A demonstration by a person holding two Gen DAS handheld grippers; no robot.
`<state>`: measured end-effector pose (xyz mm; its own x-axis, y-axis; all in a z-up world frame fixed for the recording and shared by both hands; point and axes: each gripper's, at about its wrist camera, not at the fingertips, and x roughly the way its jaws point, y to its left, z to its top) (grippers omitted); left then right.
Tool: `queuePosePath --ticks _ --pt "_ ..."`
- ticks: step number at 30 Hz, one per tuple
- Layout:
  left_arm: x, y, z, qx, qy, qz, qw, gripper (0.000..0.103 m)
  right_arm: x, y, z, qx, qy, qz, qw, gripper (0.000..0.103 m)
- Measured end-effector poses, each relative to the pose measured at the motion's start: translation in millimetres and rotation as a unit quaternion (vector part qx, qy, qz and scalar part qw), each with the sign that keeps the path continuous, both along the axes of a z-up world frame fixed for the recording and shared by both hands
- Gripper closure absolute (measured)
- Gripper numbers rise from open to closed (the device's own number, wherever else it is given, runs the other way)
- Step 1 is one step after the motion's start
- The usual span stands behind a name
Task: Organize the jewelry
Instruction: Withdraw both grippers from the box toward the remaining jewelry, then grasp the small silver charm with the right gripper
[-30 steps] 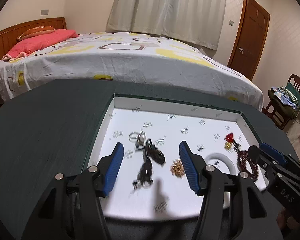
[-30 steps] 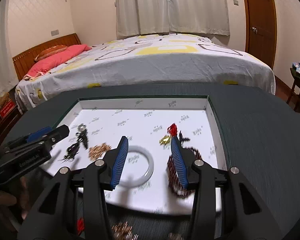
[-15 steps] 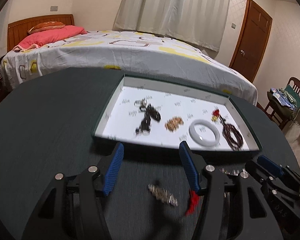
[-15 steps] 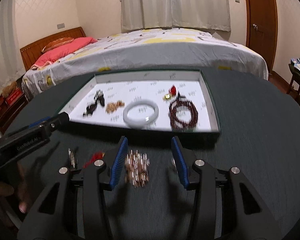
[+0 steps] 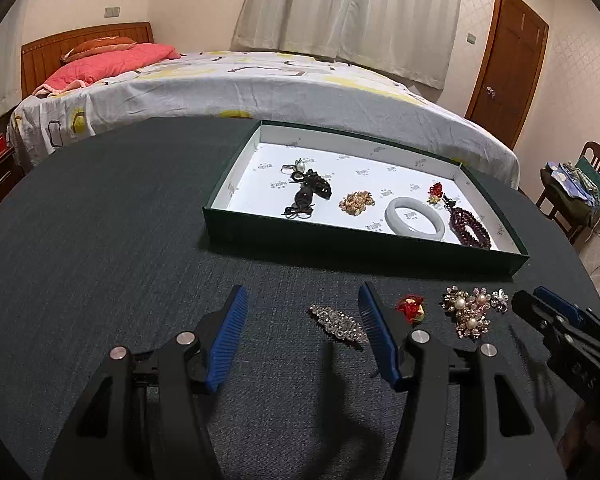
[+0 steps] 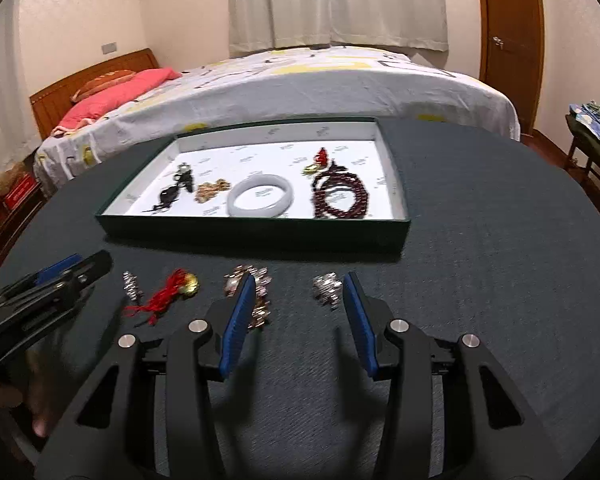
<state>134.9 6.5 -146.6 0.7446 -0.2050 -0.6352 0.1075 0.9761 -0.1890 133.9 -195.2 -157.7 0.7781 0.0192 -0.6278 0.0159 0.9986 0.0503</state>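
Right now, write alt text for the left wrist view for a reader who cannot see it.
The open left gripper hovers over a dark round table, a rhinestone hair clip lying between its blue fingers. Beyond it, a green tray holds a pale bangle, a dark red bead bracelet and other jewelry; a bed stands behind.

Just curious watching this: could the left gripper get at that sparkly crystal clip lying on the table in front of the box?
Probably yes. The left gripper is open and empty, the crystal clip lies between its fingers on the bare table, nothing covering it.
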Motion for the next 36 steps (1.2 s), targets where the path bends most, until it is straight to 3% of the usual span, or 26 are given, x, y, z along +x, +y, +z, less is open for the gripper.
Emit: queuePosePath --ticks 8,10,15,18,36 --pt "2.1 -1.6 -4.7 -0.003 0.013 -0.003 0.9999 0.046 25.6 -7.7 -10.2 -0.010 0.038 -0.012 0.999 0.061" --pt "2.8 -2.2 -5.7 -0.004 0.017 -0.004 0.9998 0.046 29.6 -7.3 -13.8 -0.013 0.048 -0.010 0.999 0.070" --pt "3.5 -4.7 -7.6 -0.004 0.023 -0.009 0.9997 0.046 33.4 -5.5 -22.9 -0.014 0.072 -0.003 0.997 0.078" --pt "4.2 -6.8 -8.7 -0.004 0.027 -0.013 0.9995 0.046 33.5 -4.6 -23.3 -0.018 0.073 0.000 0.997 0.088" --pt "19.0 -21.1 -18.7 0.007 0.064 -0.027 0.9975 0.049 21.3 -11.0 -19.2 0.013 0.064 0.014 0.998 0.091"
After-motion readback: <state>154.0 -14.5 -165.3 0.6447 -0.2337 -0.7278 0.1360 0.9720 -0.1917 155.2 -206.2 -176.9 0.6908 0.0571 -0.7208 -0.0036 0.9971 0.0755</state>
